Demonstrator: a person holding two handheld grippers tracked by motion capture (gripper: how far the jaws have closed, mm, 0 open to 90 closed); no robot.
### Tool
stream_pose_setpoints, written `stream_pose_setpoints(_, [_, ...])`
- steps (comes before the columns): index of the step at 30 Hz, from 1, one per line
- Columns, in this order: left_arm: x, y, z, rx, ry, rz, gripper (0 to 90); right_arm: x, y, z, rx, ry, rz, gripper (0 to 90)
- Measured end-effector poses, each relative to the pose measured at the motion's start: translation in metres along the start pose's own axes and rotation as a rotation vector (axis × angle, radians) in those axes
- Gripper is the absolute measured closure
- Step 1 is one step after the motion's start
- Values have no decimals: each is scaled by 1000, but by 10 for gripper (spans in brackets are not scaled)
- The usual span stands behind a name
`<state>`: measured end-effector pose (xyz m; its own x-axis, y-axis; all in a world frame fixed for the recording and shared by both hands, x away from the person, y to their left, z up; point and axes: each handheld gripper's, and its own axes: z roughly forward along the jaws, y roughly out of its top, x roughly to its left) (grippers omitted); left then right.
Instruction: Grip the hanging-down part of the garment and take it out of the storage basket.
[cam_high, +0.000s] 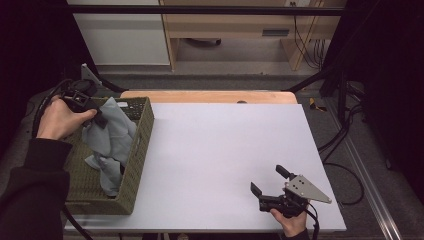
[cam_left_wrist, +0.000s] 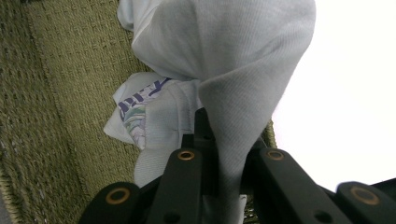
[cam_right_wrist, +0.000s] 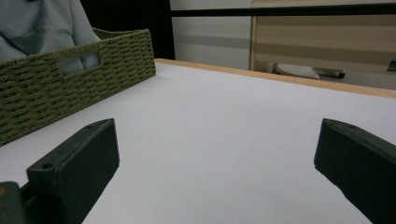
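The left tongs (cam_high: 98, 118) are clamped on a grey cloth (cam_high: 112, 142) that hangs below them into the woven basket (cam_high: 141, 135); the right tongs (cam_high: 272, 186) rest apart on the worktop (cam_high: 215, 150), well away.

Soft, finely ribbed grey cloth (cam_left_wrist: 243, 56); coarse woven olive basket (cam_high: 140, 145) (rough weave); smooth matt white table (cam_high: 225, 160), wooden edge; matt black plastic right gripper (cam_high: 272, 181).

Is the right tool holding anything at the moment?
No, the right tool rests open on the white table with nothing between its jaws, far from the basket.
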<state>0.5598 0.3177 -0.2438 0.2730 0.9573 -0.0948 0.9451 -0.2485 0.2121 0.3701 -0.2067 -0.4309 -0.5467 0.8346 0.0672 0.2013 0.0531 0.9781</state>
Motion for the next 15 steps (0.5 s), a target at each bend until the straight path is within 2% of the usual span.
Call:
stream_pose_setpoints(10, [-2, 0, -3, 5, 3, 19, 826, 0, 0, 0, -1, 1, 10, 3])
stream_pose_setpoints(15, [-2, -2, -8, -10, 4, 25, 827, 2, 3, 0, -5, 2, 7, 3])
